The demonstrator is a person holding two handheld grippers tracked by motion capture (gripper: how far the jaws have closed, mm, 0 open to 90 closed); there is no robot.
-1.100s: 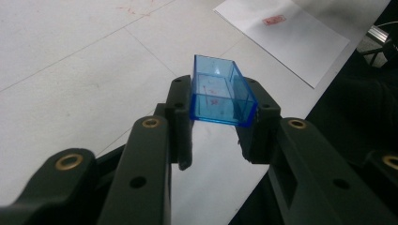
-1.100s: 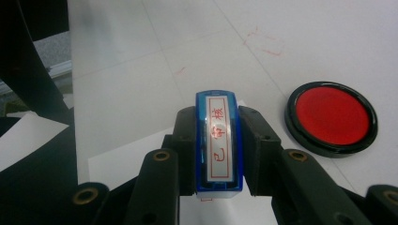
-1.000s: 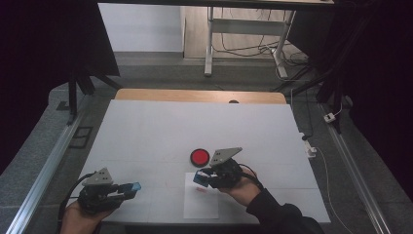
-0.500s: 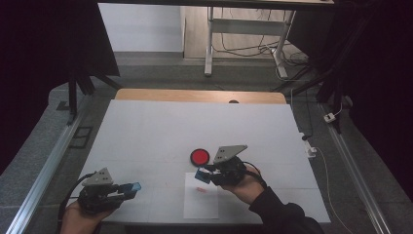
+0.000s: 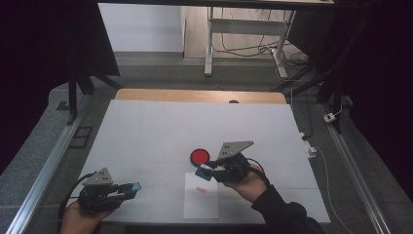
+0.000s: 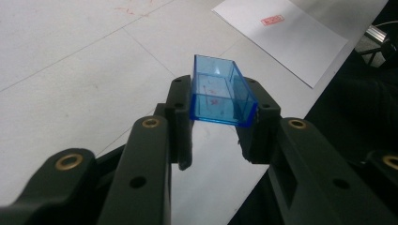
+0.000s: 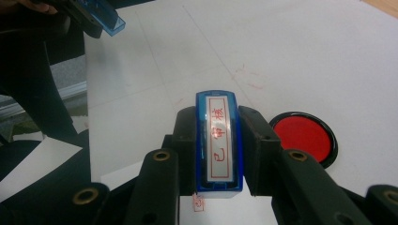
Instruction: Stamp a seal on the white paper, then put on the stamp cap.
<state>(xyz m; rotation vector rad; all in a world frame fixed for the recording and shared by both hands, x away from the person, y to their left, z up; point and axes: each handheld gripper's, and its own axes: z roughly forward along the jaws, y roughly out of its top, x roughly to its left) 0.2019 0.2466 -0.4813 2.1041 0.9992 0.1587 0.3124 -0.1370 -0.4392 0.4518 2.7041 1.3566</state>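
Since the earlier high view, little differs:
Right gripper (image 5: 207, 171): fingers clamped on the blue stamp (image 7: 218, 140), lifted slightly toward frame centre, above the paper sheet's (image 5: 202, 204) upper edge.
Left gripper (image 5: 130, 188): unmoved at lower left, fingers holding the clear blue cap (image 6: 220, 91) (open side up).
Red ink pad (image 5: 199, 156): unchanged on the worktop (image 5: 146, 131), just up-left of the right gripper.

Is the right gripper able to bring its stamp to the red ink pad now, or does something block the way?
Probably yes. The right gripper holds the stamp close beside the red ink pad, with bare table between them. The left gripper is off to the side.
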